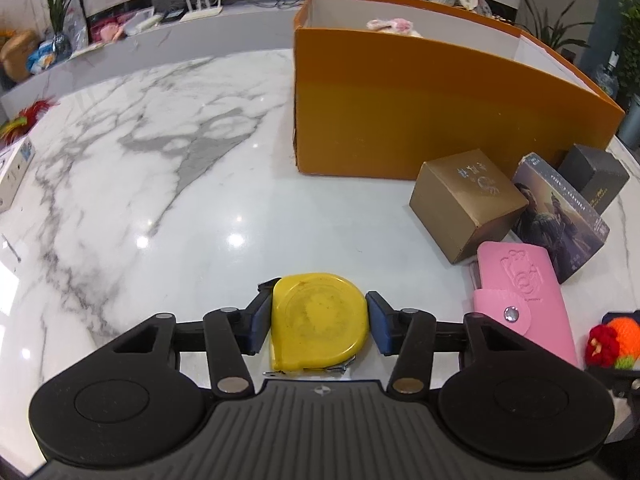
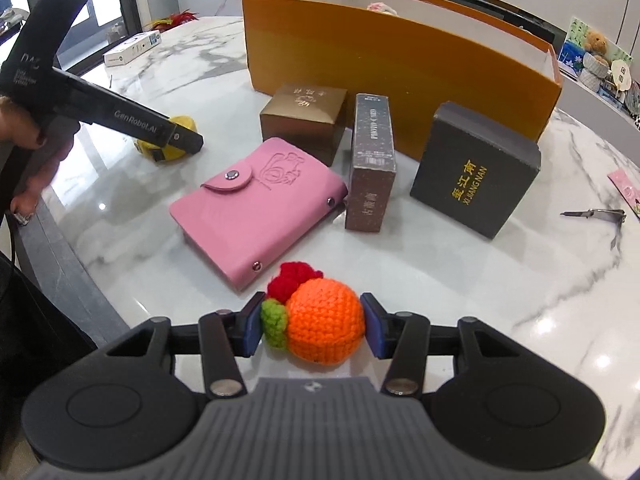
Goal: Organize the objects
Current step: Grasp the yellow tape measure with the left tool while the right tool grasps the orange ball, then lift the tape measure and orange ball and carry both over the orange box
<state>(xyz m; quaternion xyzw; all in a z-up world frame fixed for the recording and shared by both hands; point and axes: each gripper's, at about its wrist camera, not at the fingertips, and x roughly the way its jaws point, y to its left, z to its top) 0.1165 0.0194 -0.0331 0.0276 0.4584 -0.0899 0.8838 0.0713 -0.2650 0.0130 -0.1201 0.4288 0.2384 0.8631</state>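
My left gripper [image 1: 319, 314] is shut on a yellow tape measure [image 1: 320, 332] that lies flat on the marble table, one blue pad against each side. The right wrist view shows that gripper [image 2: 176, 136] from the side, a hand holding it, with the tape measure [image 2: 184, 123] under its tip. My right gripper [image 2: 312, 326] is shut on a crocheted orange [image 2: 326, 326] with a green leaf and a red tuft, near the table's front edge. The left pad presses the leaf, the right pad the orange body. A large open orange box [image 2: 400, 56] stands at the back.
Between the grippers and the orange box lie a pink snap wallet [image 2: 260, 216], a gold box [image 2: 304, 120], a tall dotted box [image 2: 372, 160] and a black box [image 2: 476, 172]. A nail clipper [image 2: 596, 214] lies far right, a white carton [image 2: 132, 48] far left. The table edge [image 2: 60, 240] runs close on the left.
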